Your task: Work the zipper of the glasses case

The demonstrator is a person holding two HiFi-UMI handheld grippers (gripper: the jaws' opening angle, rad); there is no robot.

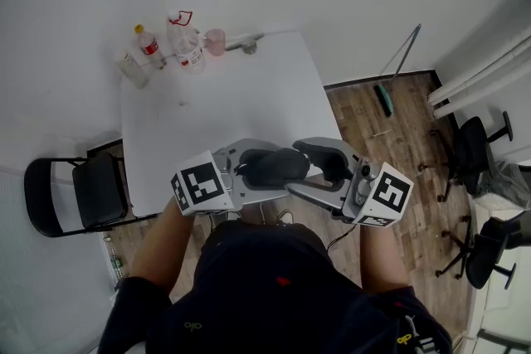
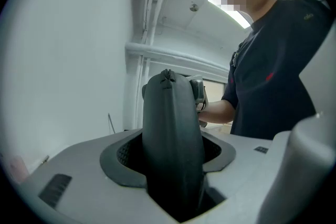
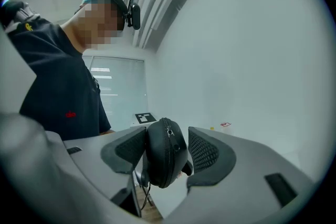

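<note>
Glasses case [image 1: 280,167]: dark, zipped shell, held up in the air between my two grippers, in front of my chest and off the near edge of the table [image 1: 241,95], touching nothing else. Zipper seam runs round its rim. The pull [image 3: 169,134] shows in the right gripper view, sitting on the seam near the top of the end that faces that gripper. Left gripper [image 1: 247,170]: closed on the case, which sits deep between its jaws, seam edge up, both pads against its flat sides. That is my anchor. Right gripper [image 1: 322,164]: jaws apart, straddling the opposite end. One pad is touching the shell, the other just beside it, and nothing is pinched. Step in hand, by my reading: get the right jaws onto the pull. To do it well I should hold the left grip firm and steady, so the case cannot twist. Then narrow the right jaws onto the small tab alone, not the shell, and draw along the line of the seam rather than away from it. The tab is small and lies flat against the shell, so a slip off it looks likely. Beyond: white table with bottles [image 1: 170,46] at its far edge, well apart from the work.
</note>
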